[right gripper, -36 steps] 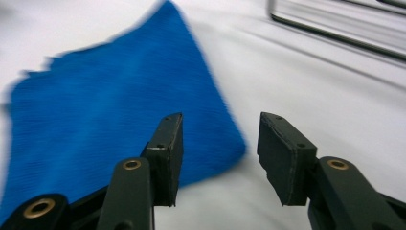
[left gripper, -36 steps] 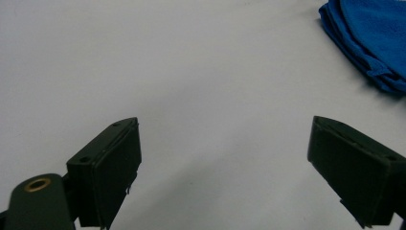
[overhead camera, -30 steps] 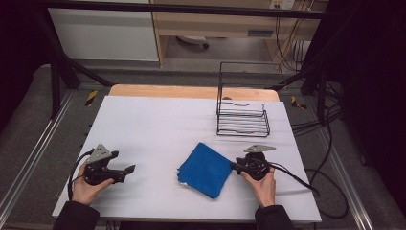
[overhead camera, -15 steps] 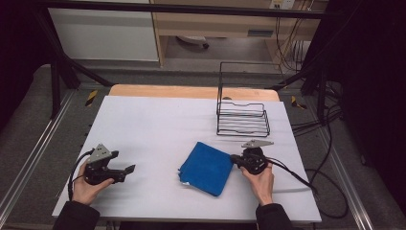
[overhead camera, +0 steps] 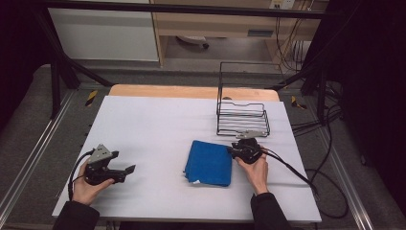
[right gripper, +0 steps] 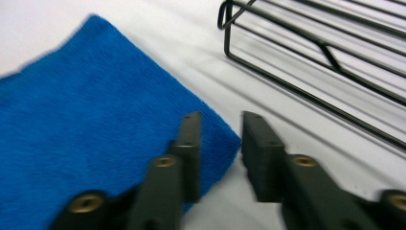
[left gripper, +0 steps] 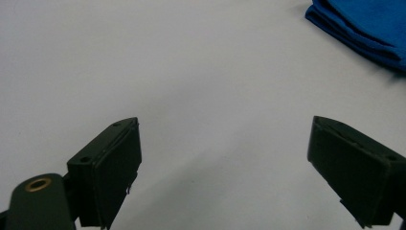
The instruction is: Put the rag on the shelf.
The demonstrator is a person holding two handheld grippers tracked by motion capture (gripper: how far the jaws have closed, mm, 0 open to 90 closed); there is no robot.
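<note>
Both grippers sat on the white table (overhead camera: 158,124), one in each of the person's hands. That table was the broadest thing in the high view, a pale sheet over a wooden top whose far edge showed as a tan strip.

Next in size, a black wire rack (overhead camera: 242,117) stood at the far right of the table, its tall back frame upright and its low basket part facing the person. In the right gripper view the rack (right gripper: 330,52) ran across the upper right, near the jaws but apart from them.

A folded blue cloth (overhead camera: 209,163) lay flat at the near centre-right, with a small white tag at its near-left edge.

The left gripper (overhead camera: 125,170) rested at the near left, well apart from the cloth, with a grey plate on top. In its own view the left gripper (left gripper: 225,167) was released, its jaws spread wide over bare table, and the cloth (left gripper: 364,28) showed only at the upper right corner.

The right gripper (overhead camera: 231,150) sat just beside the cloth's far right corner. In its own view the right gripper (right gripper: 221,143) had a narrow gap between its jaws; one jaw overlapped the cloth's (right gripper: 86,139) corner, the other was over bare table, and nothing was pinched between them.
</note>
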